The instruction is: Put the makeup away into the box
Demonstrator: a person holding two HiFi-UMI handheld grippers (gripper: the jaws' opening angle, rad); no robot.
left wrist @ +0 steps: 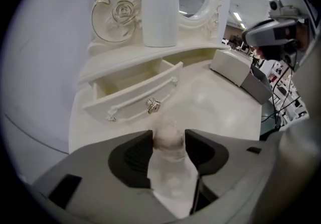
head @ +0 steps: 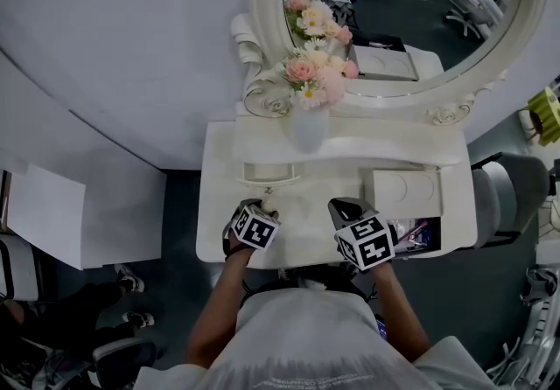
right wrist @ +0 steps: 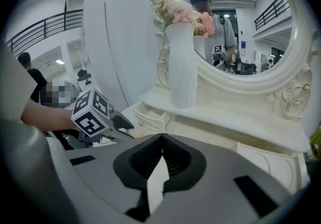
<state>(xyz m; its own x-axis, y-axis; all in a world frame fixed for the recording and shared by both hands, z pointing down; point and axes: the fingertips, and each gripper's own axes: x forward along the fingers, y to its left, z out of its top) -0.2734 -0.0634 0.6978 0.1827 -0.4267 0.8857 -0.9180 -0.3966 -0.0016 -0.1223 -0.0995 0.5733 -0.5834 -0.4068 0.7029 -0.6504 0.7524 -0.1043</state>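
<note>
A small pale, rounded makeup item [left wrist: 167, 136] stands on the white dressing table [head: 306, 205] just in front of the little open drawer [left wrist: 135, 92]. My left gripper [left wrist: 168, 141] is lowered around it, jaws wide, one dark pad on each side; I cannot see them pressing on it. In the head view the left gripper [head: 261, 206] is at the table's front left. My right gripper [right wrist: 161, 138] is shut with nothing in it and hovers at the front middle [head: 343, 208]. The white box [head: 404, 191] sits at the right, with colourful makeup [head: 418, 233] in the open part before it.
A tall white vase [head: 308, 126] of pink flowers stands on the raised shelf under the oval mirror [head: 411, 12]. The drawer [head: 267, 173] juts out below that shelf. A grey chair [head: 516, 196] stands to the table's right, and the box [left wrist: 235, 67] lies to the left gripper's right.
</note>
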